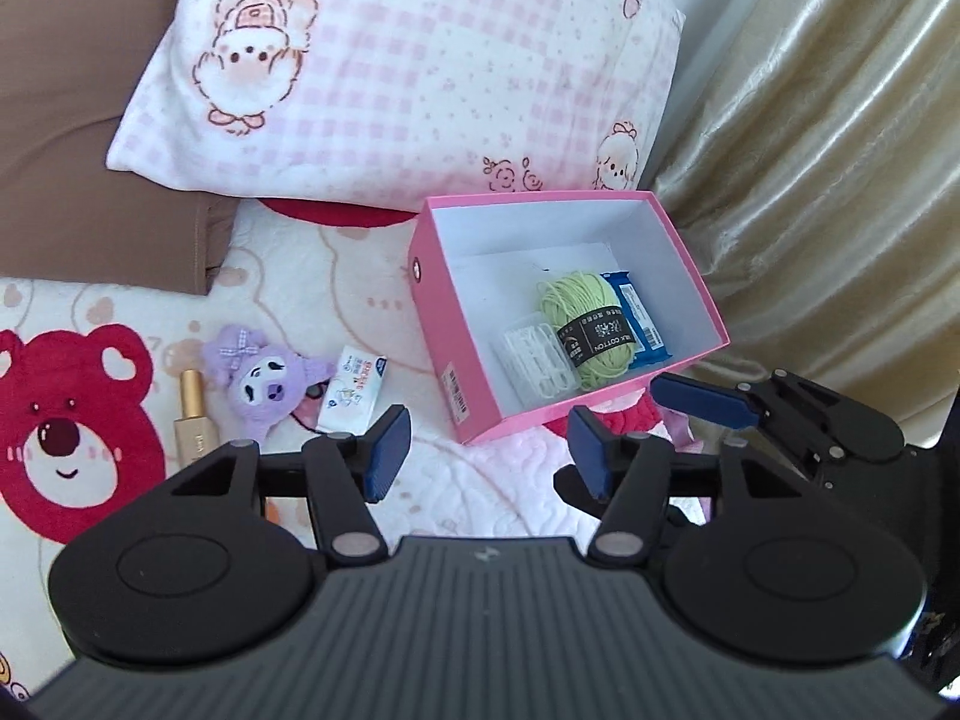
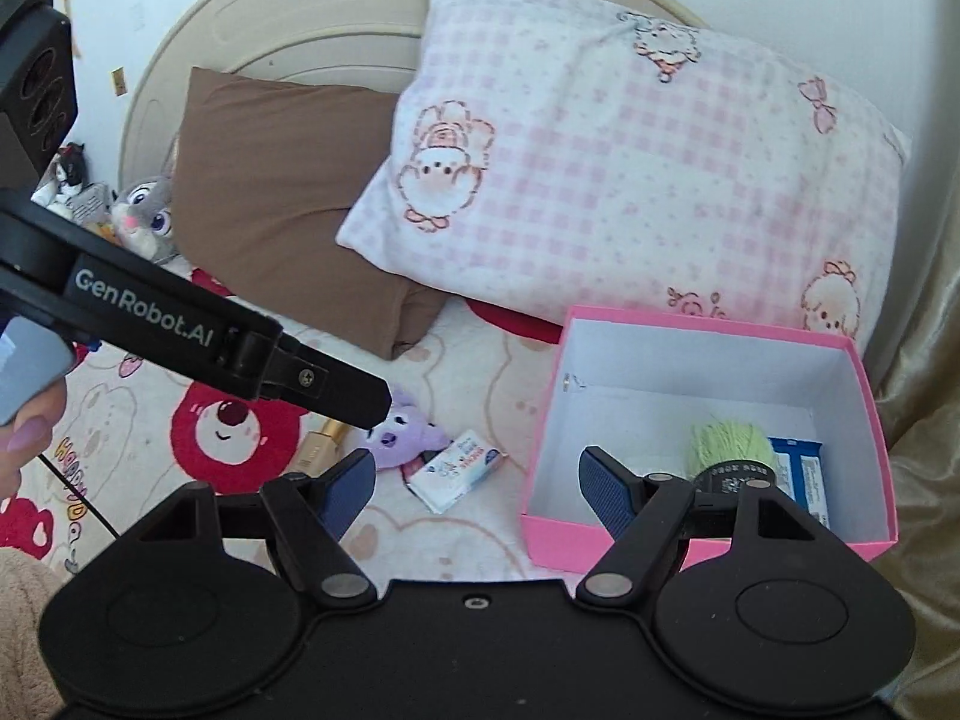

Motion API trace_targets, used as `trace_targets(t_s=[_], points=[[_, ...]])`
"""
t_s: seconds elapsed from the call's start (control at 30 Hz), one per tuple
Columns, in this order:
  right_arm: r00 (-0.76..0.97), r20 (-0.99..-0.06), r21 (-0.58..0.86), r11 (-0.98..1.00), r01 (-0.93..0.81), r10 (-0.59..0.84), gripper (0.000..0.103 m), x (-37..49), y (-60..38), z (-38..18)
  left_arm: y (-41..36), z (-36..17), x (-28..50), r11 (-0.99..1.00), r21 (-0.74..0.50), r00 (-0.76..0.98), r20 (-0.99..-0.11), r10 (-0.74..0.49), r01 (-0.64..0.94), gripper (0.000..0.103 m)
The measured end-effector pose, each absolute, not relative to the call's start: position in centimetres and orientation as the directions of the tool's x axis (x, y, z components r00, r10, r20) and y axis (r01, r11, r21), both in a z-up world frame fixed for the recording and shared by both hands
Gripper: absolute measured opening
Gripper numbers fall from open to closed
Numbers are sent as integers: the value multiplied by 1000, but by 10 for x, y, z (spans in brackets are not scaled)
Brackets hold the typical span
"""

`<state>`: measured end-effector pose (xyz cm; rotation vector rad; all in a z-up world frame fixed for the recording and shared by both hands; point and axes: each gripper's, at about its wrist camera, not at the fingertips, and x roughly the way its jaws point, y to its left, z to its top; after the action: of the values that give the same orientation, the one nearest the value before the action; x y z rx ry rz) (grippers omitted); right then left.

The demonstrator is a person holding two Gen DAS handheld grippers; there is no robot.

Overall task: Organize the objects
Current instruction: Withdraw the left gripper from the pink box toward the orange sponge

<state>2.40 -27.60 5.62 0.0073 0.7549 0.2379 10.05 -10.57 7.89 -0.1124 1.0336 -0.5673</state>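
My way into the pink box is open on its left half; yarn, blue packet and clear case crowd the right.

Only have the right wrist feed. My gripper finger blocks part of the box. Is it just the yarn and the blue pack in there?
Observer: No, there's a third item. A white plastic case lies inside the pink box, touching the left side of the green yarn.
Operator: Is the left gripper holding anything? I only see it side-on.
Observer: No. The left gripper is open and empty.
Operator: Any markings on the box's left outer wall?
Observer: Yes, there's a barcode sticker low on it, near the front corner.
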Motion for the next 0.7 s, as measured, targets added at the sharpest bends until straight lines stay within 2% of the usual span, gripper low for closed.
trace_targets(t_s=[0.2,0.27,0.33,0.57,0.7], points=[[657,-692,93,939,-331,300,79,22,-238,63,-65,81,89,878,-302,418,-790,-449,371,68],[636,-706,95,931,-352,312,80,24,-229,57,-48,80,88,881,-309,433,-781,-450,358,75],[611,-722,114,927,-359,325,81,28,-222,48,-33,76,90,883,-324,442,-773,-455,340,78],[545,-762,154,916,-371,350,83,39,-203,10,7,38,104,885,-369,421,-781,-461,285,78],[513,-768,171,895,-413,384,83,50,-190,-11,23,7,112,914,-350,435,-804,-406,206,78]])
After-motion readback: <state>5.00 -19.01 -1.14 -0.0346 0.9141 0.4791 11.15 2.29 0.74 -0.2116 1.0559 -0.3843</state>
